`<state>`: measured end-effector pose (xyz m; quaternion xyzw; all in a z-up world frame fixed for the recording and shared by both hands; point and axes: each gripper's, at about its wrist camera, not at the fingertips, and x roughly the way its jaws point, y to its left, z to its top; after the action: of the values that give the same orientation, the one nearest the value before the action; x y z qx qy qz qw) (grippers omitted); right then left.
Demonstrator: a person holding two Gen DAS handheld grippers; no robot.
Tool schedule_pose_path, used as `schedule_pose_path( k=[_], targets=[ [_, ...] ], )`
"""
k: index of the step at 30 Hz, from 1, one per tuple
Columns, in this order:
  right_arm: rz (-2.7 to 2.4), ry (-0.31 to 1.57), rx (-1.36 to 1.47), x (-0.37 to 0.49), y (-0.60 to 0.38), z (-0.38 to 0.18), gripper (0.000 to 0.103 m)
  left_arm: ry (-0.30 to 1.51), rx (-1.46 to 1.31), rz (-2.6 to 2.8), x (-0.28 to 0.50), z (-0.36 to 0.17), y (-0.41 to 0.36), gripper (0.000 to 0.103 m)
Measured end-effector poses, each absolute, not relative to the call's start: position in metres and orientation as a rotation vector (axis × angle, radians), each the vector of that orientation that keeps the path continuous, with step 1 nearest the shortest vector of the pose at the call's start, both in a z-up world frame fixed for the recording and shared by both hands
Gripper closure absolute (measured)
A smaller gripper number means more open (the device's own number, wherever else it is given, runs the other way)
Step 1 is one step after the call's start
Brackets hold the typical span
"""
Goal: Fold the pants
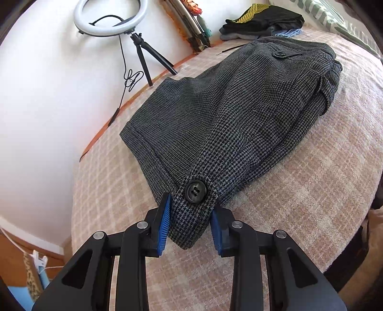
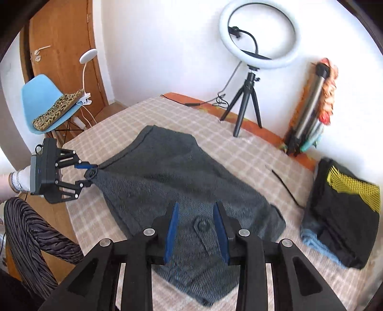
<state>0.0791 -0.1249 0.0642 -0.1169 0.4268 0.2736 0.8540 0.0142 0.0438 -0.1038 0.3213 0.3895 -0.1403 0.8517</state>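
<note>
Pants (image 1: 234,114), grey houndstooth, lie partly folded on the bed's pink checked blanket (image 1: 299,191).

Left wrist view, left to right: ring light (image 1: 111,18) on a small black tripod stands against the white wall. Left hand-held gripper (image 1: 190,219) has its blue pads on either side of the waistband tab, just below the black button (image 1: 195,191); cloth sits between the pads, and the waistband corner looks pinched and drawn toward the camera. Stack of dark folded clothes (image 1: 261,24) rests at the far end of the bed, apart from the pants.

Right wrist view, left to right: blue chair (image 2: 45,100) with a leopard-print cushion stands beside the wooden door. Right hand-held gripper (image 2: 196,229) is spread, poised over the buttoned pocket flap (image 2: 203,227); contact cannot be told, and the frame is blurred.
</note>
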Motion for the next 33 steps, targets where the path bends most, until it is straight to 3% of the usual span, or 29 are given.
schedule_pose_path(
  k=[6, 17, 18, 20, 28, 29, 30, 31, 33],
  targets=[
    [0.759, 0.899, -0.302, 0.175, -0.029, 0.058, 0.066, 0.812, 0.628, -0.281, 0.020, -0.104, 0.050, 0.072],
    [0.885, 1.039, -0.462, 0.261, 0.112, -0.052, 0.065, 0.788, 0.622, -0.288, 0.025, -0.101, 0.057, 0.072],
    [0.878, 1.043, -0.477, 0.262, 0.116, -0.059, 0.069, 0.786, 0.623, -0.290, 0.026, -0.100, 0.059, 0.072],
    [0.896, 1.069, -0.476, 0.263, 0.121, -0.068, 0.103, 0.778, 0.634, -0.291, 0.026, -0.100, 0.058, 0.072],
    [0.927, 1.011, -0.338, 0.288, 0.116, -0.036, 0.103, 0.749, 0.661, -0.280, 0.021, -0.094, 0.058, 0.074],
    [0.944, 1.032, -0.345, 0.290, 0.121, -0.038, 0.099, 0.753, 0.655, -0.281, 0.022, -0.094, 0.058, 0.074],
    [0.947, 1.048, -0.373, 0.290, 0.125, -0.042, 0.078, 0.757, 0.651, -0.284, 0.022, -0.094, 0.058, 0.074],
    [0.945, 1.053, -0.409, 0.289, 0.129, -0.046, 0.064, 0.759, 0.653, -0.285, 0.023, -0.095, 0.058, 0.074],
    [0.952, 1.067, -0.459, 0.287, 0.135, -0.055, 0.065, 0.763, 0.666, -0.285, 0.024, -0.098, 0.057, 0.074]
  ],
)
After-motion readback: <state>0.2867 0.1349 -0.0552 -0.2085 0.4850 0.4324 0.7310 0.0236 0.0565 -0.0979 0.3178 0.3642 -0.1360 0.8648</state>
